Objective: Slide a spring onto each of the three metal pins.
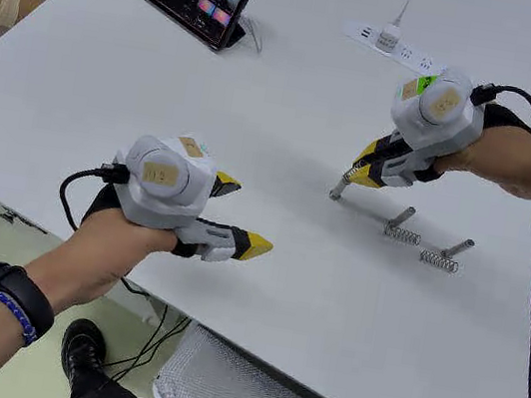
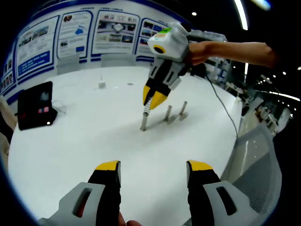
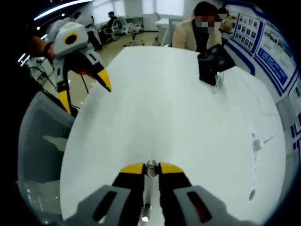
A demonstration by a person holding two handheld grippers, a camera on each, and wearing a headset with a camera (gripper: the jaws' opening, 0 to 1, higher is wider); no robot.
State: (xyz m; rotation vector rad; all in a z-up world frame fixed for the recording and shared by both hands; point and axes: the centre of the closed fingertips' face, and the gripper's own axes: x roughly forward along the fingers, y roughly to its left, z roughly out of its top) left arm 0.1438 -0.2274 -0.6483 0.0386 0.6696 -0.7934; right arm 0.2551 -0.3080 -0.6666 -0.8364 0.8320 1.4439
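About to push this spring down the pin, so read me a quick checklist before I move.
1. Right gripper shut on held spring: ok.
2. Held spring meets top of first pin: ok.
3. Held spring fully down: not ok.
4. Left gripper open, away from pins: ok.
5. Second pin and third pin loaded: not ok, loose springs lie on table beside them.

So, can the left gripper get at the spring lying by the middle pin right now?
Probably yes. The left gripper is open, with bare table between it and that spring; the right gripper holds another spring at the first pin, off to the side.
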